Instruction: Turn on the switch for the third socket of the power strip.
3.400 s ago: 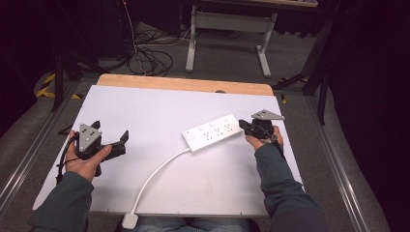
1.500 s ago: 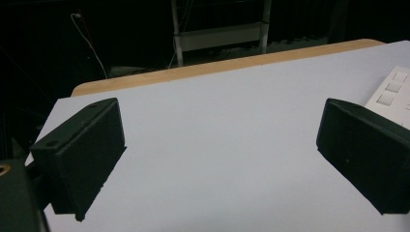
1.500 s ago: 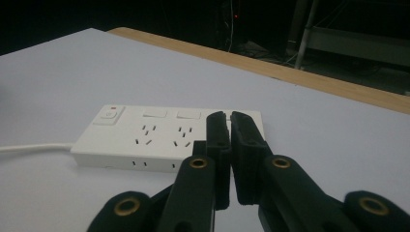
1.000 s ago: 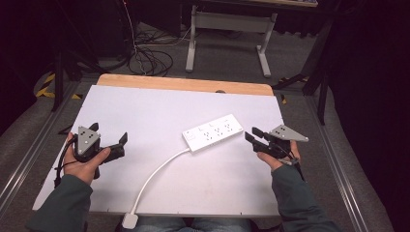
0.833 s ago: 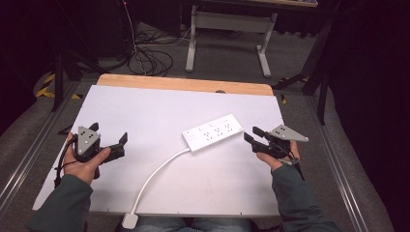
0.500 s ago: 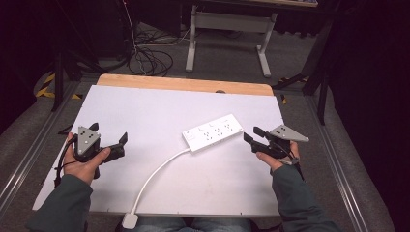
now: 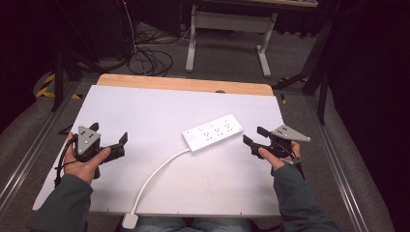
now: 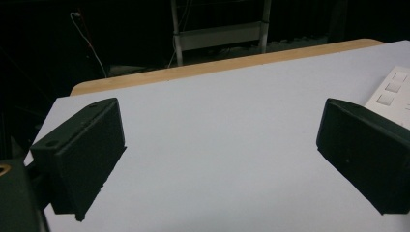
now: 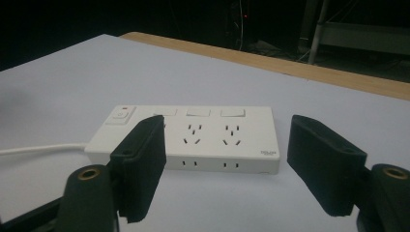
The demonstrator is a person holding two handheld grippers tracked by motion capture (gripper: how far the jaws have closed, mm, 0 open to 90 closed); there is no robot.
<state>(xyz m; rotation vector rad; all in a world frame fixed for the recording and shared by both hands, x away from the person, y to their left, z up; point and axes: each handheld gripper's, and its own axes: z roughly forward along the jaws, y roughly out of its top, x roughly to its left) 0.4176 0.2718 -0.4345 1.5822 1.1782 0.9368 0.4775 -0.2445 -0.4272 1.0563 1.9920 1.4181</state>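
One white power strip (image 7: 213, 134) sits right of centre on the white surface (image 7: 145, 106), angled, far end toward upper right of the high view. Its white cord (image 7: 157, 171) curves down-left off the near edge to one plug (image 7: 129, 221) at the bottom of the frame. Right gripper view: three switch buttons along the top, one rocker switch (image 9: 121, 115) at the left end, socket groups below.

Two tongs. Left tongs (image 7: 118, 144) at lower left, jaws spread, holding nothing, bare surface between them. Right tongs (image 7: 253, 137) just right of the strip, jaws spread, holding nothing, near its end but apart. Nothing blocks either path to the strip.

Around: wooden edge (image 7: 183, 85) at the surface's far side, floor cables (image 7: 147, 60) upper left, a metal frame (image 7: 227, 34) top centre.
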